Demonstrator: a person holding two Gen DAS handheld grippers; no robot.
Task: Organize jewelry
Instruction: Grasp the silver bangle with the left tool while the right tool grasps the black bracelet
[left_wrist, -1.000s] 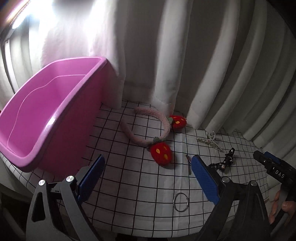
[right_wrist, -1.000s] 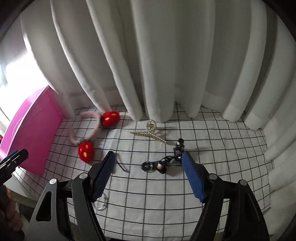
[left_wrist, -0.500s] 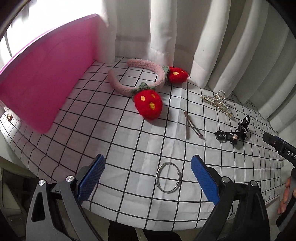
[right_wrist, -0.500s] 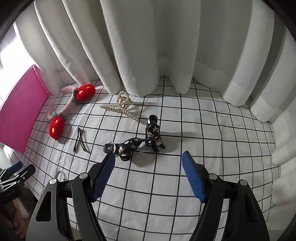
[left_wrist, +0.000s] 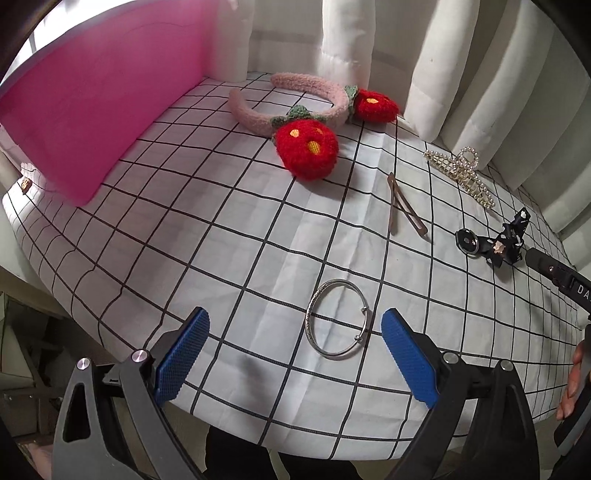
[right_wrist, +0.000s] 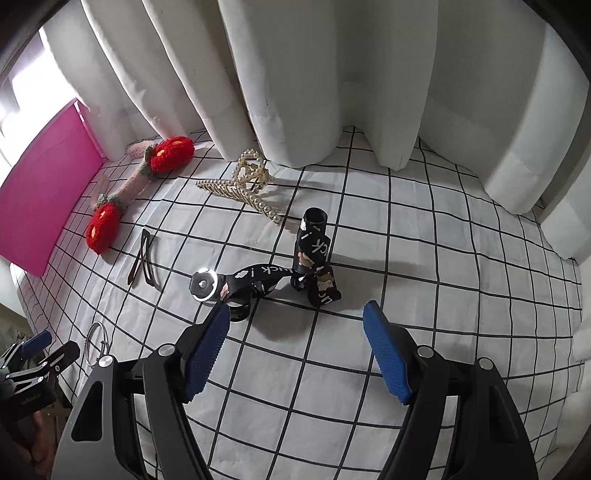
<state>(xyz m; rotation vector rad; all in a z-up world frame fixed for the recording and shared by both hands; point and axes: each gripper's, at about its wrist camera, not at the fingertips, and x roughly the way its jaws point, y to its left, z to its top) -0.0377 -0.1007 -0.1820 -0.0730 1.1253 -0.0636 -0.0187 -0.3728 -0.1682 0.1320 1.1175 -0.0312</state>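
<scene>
A silver bangle (left_wrist: 338, 319) lies on the checked cloth, between the blue pads of my left gripper (left_wrist: 295, 328), which hangs open above it with nothing held. My right gripper (right_wrist: 297, 325) is open too, just short of a black printed ribbon clip (right_wrist: 280, 275). Further back lie a pearl claw clip (right_wrist: 240, 188), a brown hair pin (left_wrist: 400, 210) and a pink headband with red strawberries (left_wrist: 306, 110). A pink bin (left_wrist: 92, 99) stands at the left. The bangle (right_wrist: 96, 341) also shows at the right view's lower left.
White curtain folds (right_wrist: 314, 85) hang along the back and right of the table. The cloth's front edge (left_wrist: 258, 435) drops off close under my left gripper. A person's hand (left_wrist: 574, 373) on the right gripper's handle shows at the left view's right edge.
Both grippers have come down and tilted toward the table. The bangle now lies between the left pads, and the ribbon clip is nearer the right pads. Both stayed open.
</scene>
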